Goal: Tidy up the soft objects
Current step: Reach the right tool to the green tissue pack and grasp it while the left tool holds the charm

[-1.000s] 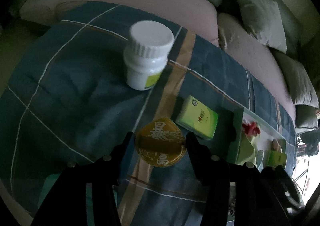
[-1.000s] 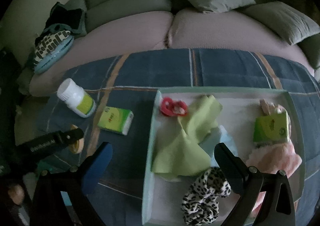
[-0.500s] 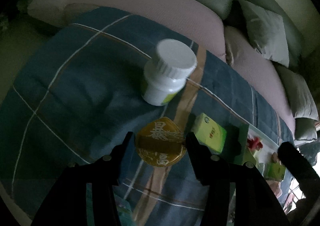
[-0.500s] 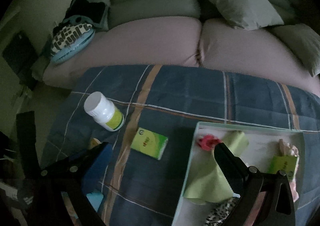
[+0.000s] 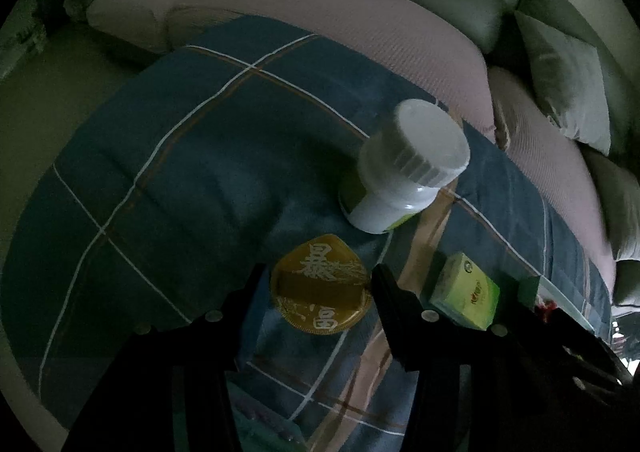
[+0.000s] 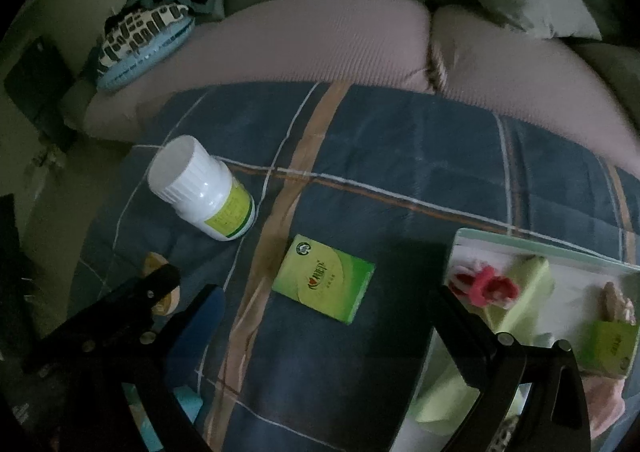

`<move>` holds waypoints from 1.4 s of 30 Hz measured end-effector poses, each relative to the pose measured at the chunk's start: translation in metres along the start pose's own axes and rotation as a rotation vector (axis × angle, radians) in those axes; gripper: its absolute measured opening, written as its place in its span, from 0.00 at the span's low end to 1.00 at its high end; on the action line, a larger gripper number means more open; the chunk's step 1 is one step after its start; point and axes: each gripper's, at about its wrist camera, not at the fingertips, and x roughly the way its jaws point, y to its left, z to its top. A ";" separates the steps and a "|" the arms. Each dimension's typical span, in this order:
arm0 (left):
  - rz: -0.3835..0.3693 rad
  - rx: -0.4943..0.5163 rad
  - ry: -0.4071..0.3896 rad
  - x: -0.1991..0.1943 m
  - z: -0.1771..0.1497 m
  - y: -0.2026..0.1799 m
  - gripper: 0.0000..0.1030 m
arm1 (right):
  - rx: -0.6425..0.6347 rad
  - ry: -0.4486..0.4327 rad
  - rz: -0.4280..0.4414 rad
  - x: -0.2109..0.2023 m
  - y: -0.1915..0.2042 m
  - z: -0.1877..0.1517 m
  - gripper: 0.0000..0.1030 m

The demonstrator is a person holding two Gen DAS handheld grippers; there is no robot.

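Observation:
My left gripper [image 5: 318,276] is shut on a gold disc [image 5: 320,284] with Chinese characters, held just above the blue plaid blanket [image 5: 192,187]. In the right wrist view the left gripper [image 6: 160,292] shows at the lower left with the gold disc [image 6: 154,264] partly hidden behind it. My right gripper [image 6: 328,292] is wide open over a green tissue pack [image 6: 324,282] lying flat on the blanket, not touching it. The pale tray [image 6: 540,248] at right holds a red item [image 6: 488,286], a green cloth [image 6: 524,292], another green pack [image 6: 612,344] and other soft things.
A white bottle [image 6: 200,187] with a green label lies tilted on the blanket, left of the tissue pack; it appears as the white bottle [image 5: 404,175] in the left wrist view. Pinkish sofa seats [image 6: 320,43], grey pillows and a patterned blue cushion [image 6: 140,39] lie behind.
My right gripper has swung left from over the tray to over the green tissue pack. My left gripper has drifted left with the gold disc still in it.

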 end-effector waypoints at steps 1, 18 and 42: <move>0.000 0.000 -0.001 0.000 0.000 0.000 0.52 | 0.000 0.012 0.003 0.005 0.000 0.001 0.99; -0.014 -0.029 0.031 0.006 -0.001 0.002 0.52 | -0.022 0.102 -0.037 0.052 0.001 0.005 0.91; -0.030 -0.022 0.058 0.009 0.000 0.001 0.52 | -0.051 0.122 -0.085 0.070 0.007 -0.002 0.74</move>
